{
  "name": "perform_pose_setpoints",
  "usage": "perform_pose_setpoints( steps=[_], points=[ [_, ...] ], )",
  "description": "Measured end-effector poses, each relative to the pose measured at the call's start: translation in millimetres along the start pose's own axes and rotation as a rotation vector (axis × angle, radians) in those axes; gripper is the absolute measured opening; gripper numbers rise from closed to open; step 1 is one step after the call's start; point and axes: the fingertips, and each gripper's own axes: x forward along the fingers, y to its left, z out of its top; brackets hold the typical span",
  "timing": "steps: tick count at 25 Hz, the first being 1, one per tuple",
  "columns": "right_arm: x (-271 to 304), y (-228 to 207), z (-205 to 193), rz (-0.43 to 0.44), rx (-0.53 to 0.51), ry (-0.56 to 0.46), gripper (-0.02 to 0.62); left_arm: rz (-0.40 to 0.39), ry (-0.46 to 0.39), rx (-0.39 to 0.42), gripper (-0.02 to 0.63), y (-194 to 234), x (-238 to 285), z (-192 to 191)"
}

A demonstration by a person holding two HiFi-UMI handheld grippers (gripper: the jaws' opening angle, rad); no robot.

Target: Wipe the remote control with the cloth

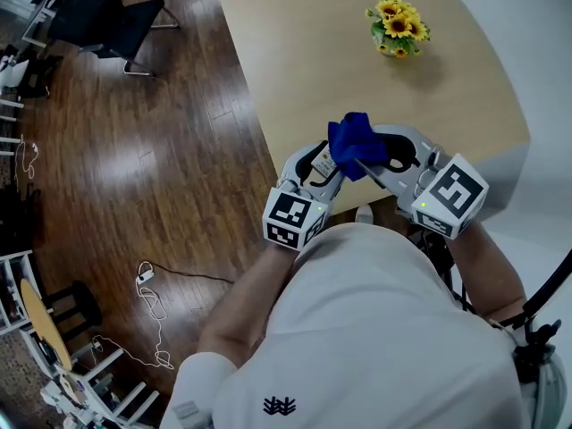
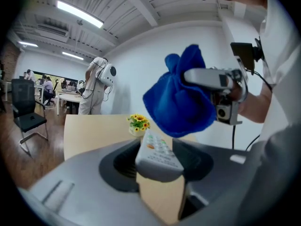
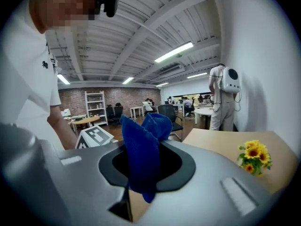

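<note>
Right under the head camera is the person's white shirt [image 1: 375,329]. It fills the bottom of that view and hides the arms behind the two tools. Each tool's marker cube sticks out past the shirt.

From up there the remote control [image 2: 157,154] is hard to see. Only a small white bit peeks out beside the cloth [image 1: 356,143], and the rest is under the cloth and the tools. The left gripper view shows it much better.

The left gripper [image 2: 157,159] has its jaws partly closed, one pressing on each long side of the remote control, so it holds it up in the air. The near end of the remote control sits low between the jaws and looks blurry.

The remote control is long and whitish grey. It has rows of little buttons on top, and a few are green and orange. The marks on the buttons are too small to read. It points away toward the yellow flowers [image 2: 138,123] on the table [image 1: 295,52].

The right gripper [image 3: 141,173] has its jaws closed on the cloth. The cloth is deep blue, soft and bunched up, with one end hanging down between the jaws. It is over the far end of the remote control. I cannot tell if they touch.

Both tools are above the near edge of the table.
</note>
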Motion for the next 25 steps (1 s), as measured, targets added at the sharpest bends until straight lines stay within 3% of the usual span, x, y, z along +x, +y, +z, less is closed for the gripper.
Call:
perform_pose_setpoints(
  steps=[3,5,12,16,19,25],
  points=[
    [16,22,-4,0.08,-0.024,0.011,0.077,-0.006,0.0,-0.005,0.227,-2,1,-1],
    [18,17,-14,0.061,-0.016,0.034,0.077,-0.004,0.003,-0.009,0.227,0,0,-3],
    [-24,-82,-83,-0.265,0.095,0.207,0.077,0.029,0.043,-0.04,0.227,19,-1,-31],
    [-64,-131,-118,-0.403,0.144,0.258,0.077,0.033,0.06,-0.056,0.227,25,1,-39],
    [-87,-143,-138,-0.457,0.177,0.285,0.077,0.039,0.074,-0.06,0.227,30,5,-46],
    [-113,-128,-162,-0.47,0.237,0.304,0.077,0.096,0.124,-0.09,0.227,55,22,-73]
  ],
)
